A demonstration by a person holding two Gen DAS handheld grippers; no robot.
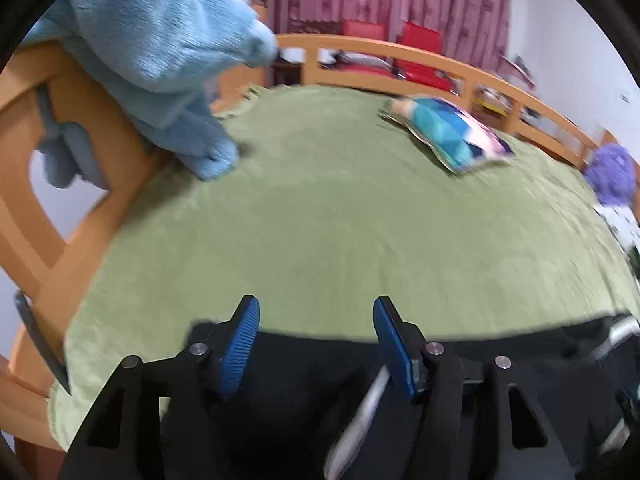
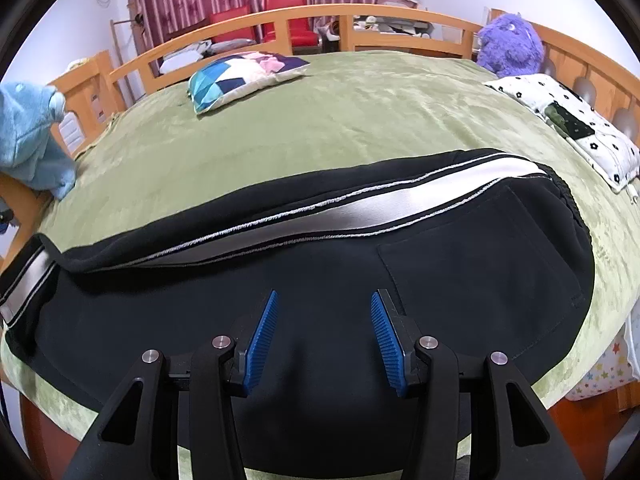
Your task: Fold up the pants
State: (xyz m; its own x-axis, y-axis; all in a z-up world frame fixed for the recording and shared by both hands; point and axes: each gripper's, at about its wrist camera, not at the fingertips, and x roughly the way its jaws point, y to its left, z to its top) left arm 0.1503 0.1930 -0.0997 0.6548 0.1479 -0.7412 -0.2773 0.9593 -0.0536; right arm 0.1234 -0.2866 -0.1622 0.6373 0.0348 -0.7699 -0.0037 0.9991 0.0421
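Black pants (image 2: 460,264) with a white side stripe (image 2: 360,208) lie flat along the near edge of the green bed cover (image 2: 340,120), waistband to the right, legs to the left. My right gripper (image 2: 323,304) is open and empty, just above the middle of the pants. In the left wrist view the pants (image 1: 320,380) fill the bottom edge, and my left gripper (image 1: 316,312) is open and empty over their far edge. That view is blurred.
A blue plush toy (image 1: 160,52) sits on the wooden bed rail (image 1: 72,168) at the left. A patchwork cushion (image 2: 244,76) lies at the far side. A purple plush (image 2: 508,44) and a white patterned pillow (image 2: 568,120) lie at the right.
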